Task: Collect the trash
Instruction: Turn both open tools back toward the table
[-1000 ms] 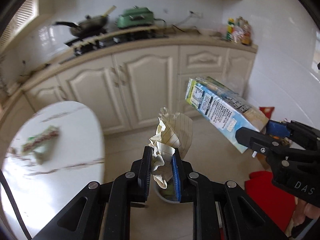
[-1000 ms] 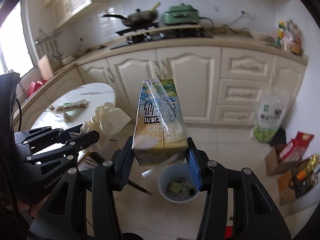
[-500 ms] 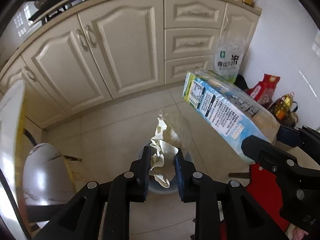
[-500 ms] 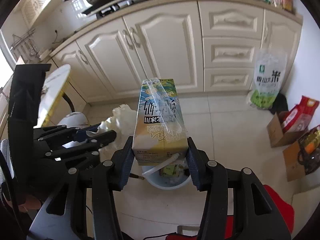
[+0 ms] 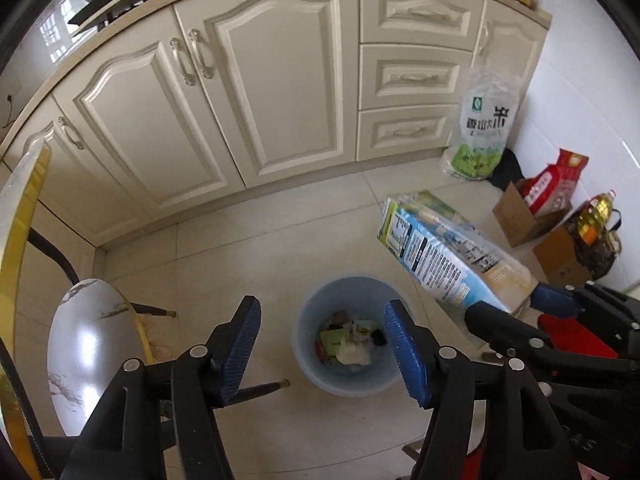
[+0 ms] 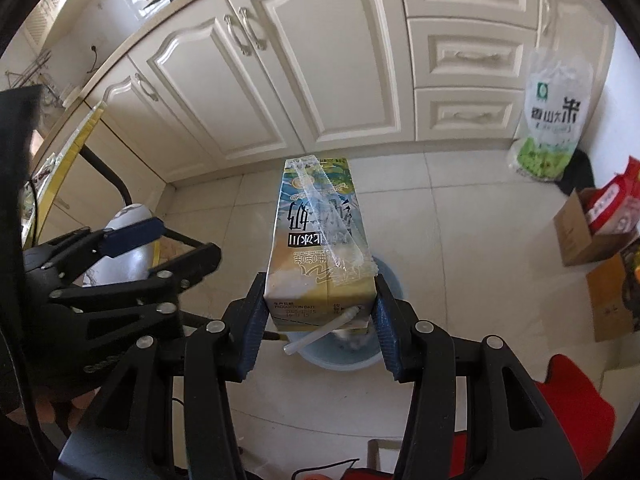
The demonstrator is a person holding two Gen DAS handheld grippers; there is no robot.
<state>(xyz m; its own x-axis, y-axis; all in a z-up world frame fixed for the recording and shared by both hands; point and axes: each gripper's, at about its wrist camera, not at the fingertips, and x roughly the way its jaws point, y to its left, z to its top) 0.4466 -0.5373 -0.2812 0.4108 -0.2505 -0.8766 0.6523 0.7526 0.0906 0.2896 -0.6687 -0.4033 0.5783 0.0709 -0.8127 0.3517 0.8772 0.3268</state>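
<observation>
A light blue trash bin [image 5: 304, 340] stands on the tiled floor with several scraps and a crumpled white paper [image 5: 353, 356] inside. My left gripper [image 5: 322, 348] is open and empty right above the bin. My right gripper [image 6: 318, 326] is shut on a milk carton [image 6: 320, 248] with a white straw at its near end, held above the bin [image 6: 390, 280], which the carton mostly hides. The carton also shows in the left wrist view [image 5: 444, 256], to the right of the bin.
Cream cabinets [image 5: 260, 92] run along the back. A marble stool [image 5: 92, 344] and a gold-edged table [image 5: 20, 208] stand at left. A rice bag [image 5: 482, 128], cardboard boxes [image 5: 520, 216], an oil bottle [image 5: 596, 220] and a red stool [image 6: 576, 412] are at right.
My left gripper opened and let go of the crumpled paper, which now lies in the bin. Both grippers tilted down toward the floor; the carton moved over the bin.
</observation>
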